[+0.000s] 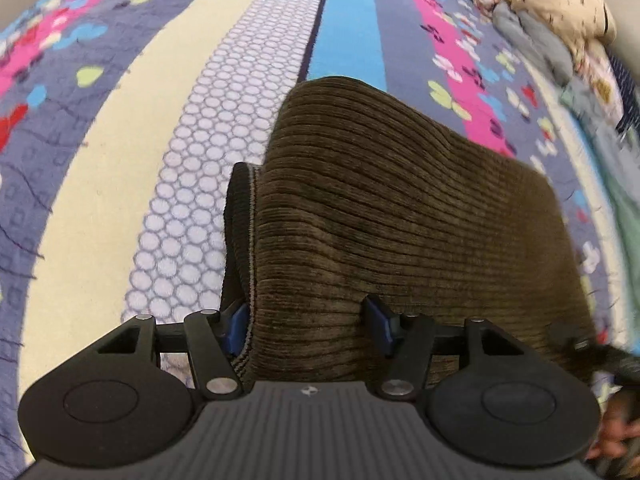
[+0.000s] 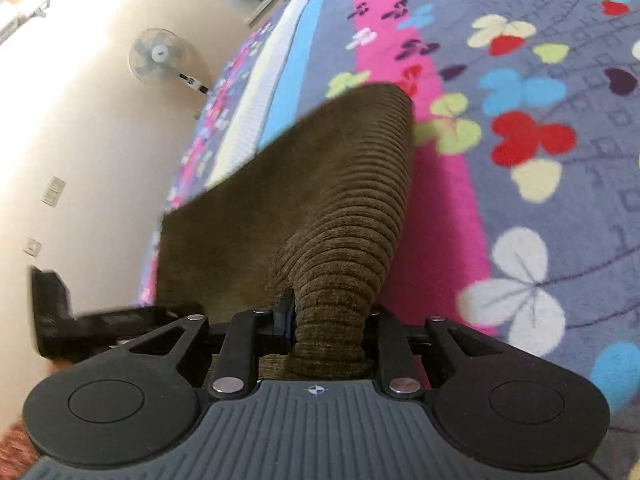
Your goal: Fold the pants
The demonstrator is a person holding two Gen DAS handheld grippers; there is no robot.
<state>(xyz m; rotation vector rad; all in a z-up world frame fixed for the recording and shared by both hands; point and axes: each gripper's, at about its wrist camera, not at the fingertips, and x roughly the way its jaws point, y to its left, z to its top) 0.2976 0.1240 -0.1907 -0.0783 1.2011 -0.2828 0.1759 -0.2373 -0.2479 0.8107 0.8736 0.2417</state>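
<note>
Brown corduroy pants [image 1: 400, 200] hang lifted above a colourful bedspread [image 1: 100, 200]. My left gripper [image 1: 306, 316] is shut on a thick fold of them at the edge with the dark ribbed waistband [image 1: 236, 220]; both blue pads [image 1: 378, 320] press into the cloth. In the right wrist view the pants [image 2: 320, 200] run up from my right gripper [image 2: 328, 320], which is shut on a bunched roll of the fabric. The black shape at the left of that view is my left gripper [image 2: 80, 324], blurred. A hand [image 1: 616, 436] shows at the lower right of the left wrist view.
The bedspread [image 2: 540, 160] has blue, pink, cream and grey stripes with clover shapes. A heap of other clothes [image 1: 560, 28] lies at its far right end. Beyond the bed's edge are a cream wall and a standing fan [image 2: 160, 56].
</note>
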